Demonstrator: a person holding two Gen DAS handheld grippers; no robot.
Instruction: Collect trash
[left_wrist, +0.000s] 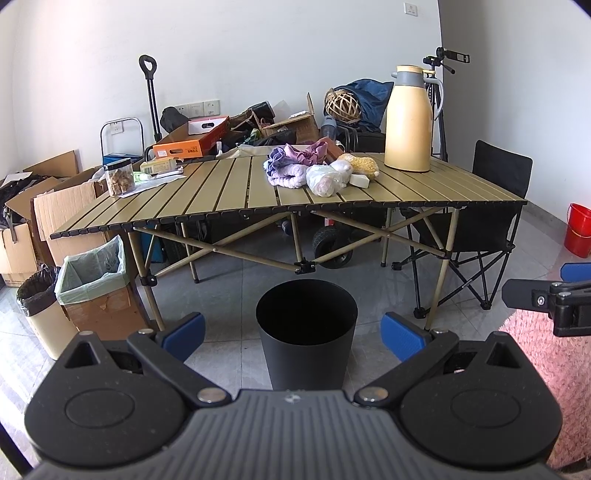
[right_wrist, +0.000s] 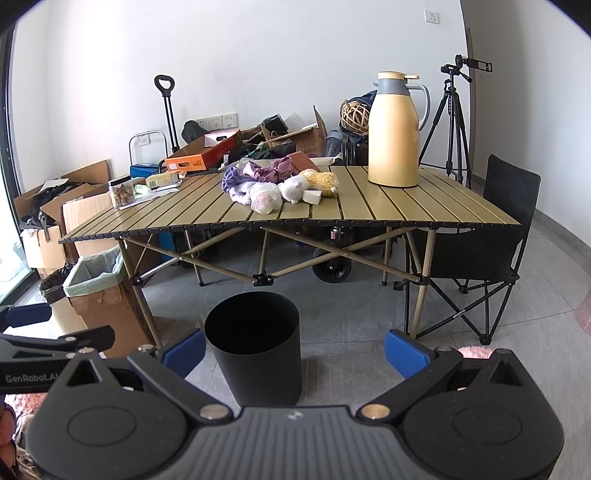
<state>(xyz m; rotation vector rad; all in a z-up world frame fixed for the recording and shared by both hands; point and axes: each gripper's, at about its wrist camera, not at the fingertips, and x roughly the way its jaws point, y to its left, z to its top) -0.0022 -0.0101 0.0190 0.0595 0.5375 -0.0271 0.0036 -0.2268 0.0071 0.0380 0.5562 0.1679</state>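
White walls and grey floor tiles frame a slatted folding worktop (left_wrist: 229, 184) that stands well ahead of me, with a black bin (left_wrist: 306, 332) on the floor in front of its near edge.

Both of my tools hang low and short of that bin. My left tool (left_wrist: 293, 334) is spread wide with nothing between its blue pads, and the bin sits squarely between them in its view. My right tool (right_wrist: 295, 350) is spread and empty too, and from it the bin (right_wrist: 255, 350) lies a little to the left.

What I judge to be the trash is the crumpled clear plastic bag (left_wrist: 325, 179), up and ahead of both tools. It lies near the middle of the worktop, just back from the near edge, touching a white plush toy (left_wrist: 343, 168) and a heap of purple cloth (left_wrist: 286, 168). A tall yellow thermos (left_wrist: 408, 118) stands towards the far right corner, well apart from it.

The bag looks rounded, with no clear long axis, thin, wrinkled and loosely stuffed, so I expect it to give under the pads. Neither tool seems clearly nearer. Either must rise and go forward over the bin.
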